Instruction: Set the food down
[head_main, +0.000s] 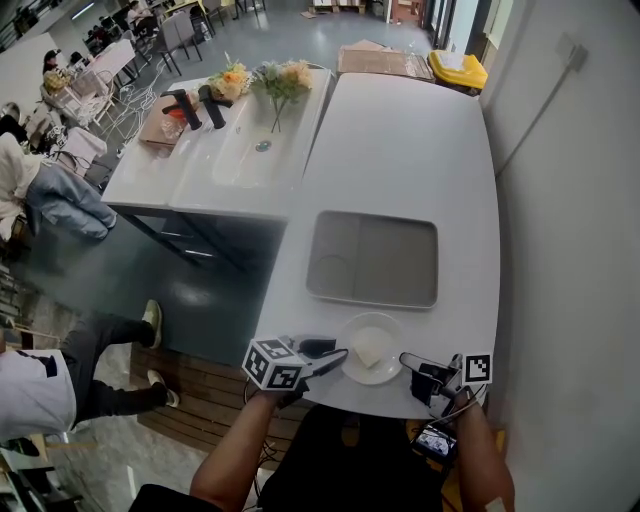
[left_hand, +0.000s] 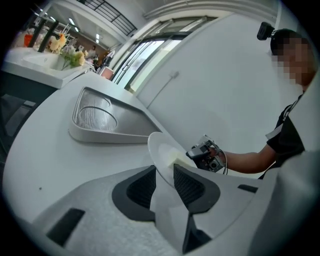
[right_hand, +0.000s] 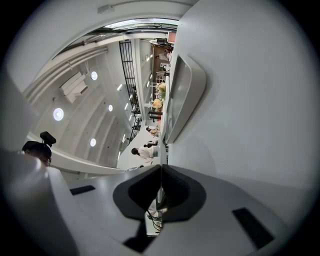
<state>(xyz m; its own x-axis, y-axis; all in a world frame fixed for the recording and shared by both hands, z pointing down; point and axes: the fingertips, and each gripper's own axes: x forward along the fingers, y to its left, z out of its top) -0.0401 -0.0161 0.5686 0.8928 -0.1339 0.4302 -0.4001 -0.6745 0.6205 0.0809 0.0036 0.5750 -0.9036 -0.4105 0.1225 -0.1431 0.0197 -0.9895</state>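
White round plate (head_main: 385, 325) bearing a pale flat slice of food (head_main: 370, 350) is at the near edge of the white counter (head_main: 400, 150), just on the near side of the grey rectangular tray (head_main: 400, 260). The left gripper (head_main: 335, 355) pinches the plate's left rim between its partly parted pads. The right gripper (head_main: 408, 360) is just right of the plate, jaws pressed together on nothing.

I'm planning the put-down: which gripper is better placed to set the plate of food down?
Left. The left gripper holds the white plate by its rim, with the pale food slice on it, just short of the grey tray. The right gripper is shut and empty, beside the plate.
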